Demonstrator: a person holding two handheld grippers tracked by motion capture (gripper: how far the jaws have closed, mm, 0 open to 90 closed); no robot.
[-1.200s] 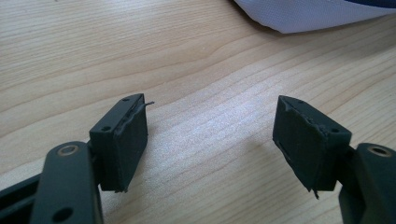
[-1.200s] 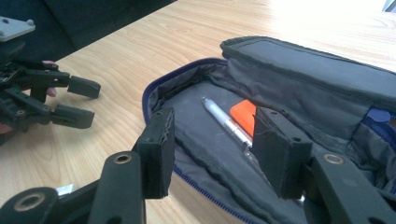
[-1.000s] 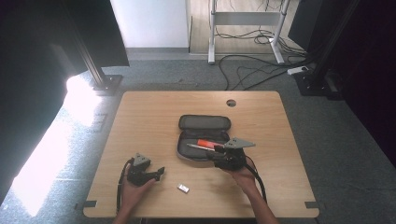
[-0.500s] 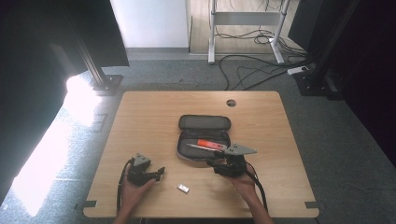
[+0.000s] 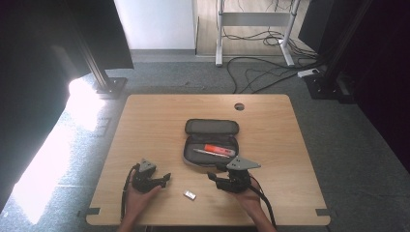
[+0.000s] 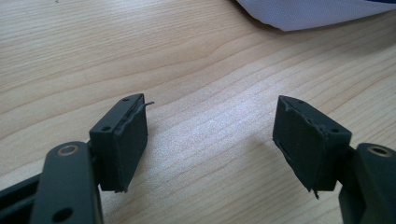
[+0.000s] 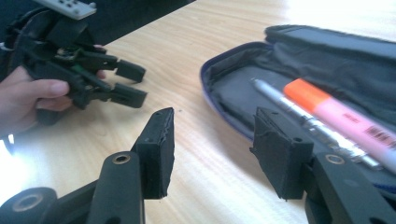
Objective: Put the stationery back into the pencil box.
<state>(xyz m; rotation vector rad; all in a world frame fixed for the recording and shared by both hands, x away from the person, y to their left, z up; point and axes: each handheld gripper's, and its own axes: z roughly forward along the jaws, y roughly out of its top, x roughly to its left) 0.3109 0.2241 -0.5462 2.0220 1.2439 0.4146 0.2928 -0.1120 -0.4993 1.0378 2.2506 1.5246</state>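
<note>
An open dark pencil case (image 5: 211, 127) lies mid-table with an orange marker (image 5: 219, 150) and a silver pen (image 5: 207, 152) inside. My right gripper (image 5: 214, 177) hovers just in front of the case's near edge, jaws open and empty. In the right gripper view its jaws (image 7: 215, 116) frame bare wood, with the case (image 7: 233, 93), marker (image 7: 336, 116) and pen (image 7: 289, 109) to the right. My left gripper (image 5: 165, 180) rests at the front left, open; in its own view the jaws (image 6: 212, 102) span bare wood. The right gripper view also catches the left gripper (image 7: 140, 85) in a hand.
A small white block (image 5: 190, 195) lies on the wooden table (image 5: 159, 121) between the two grippers, near the front edge. A round cable hole (image 5: 239, 106) is at the back. A pale rounded edge (image 6: 317, 11) shows at the top of the left gripper view.
The right gripper has drawn back from over the case toward the table's near edge, jaws still open. The left gripper has stayed where it was.
</note>
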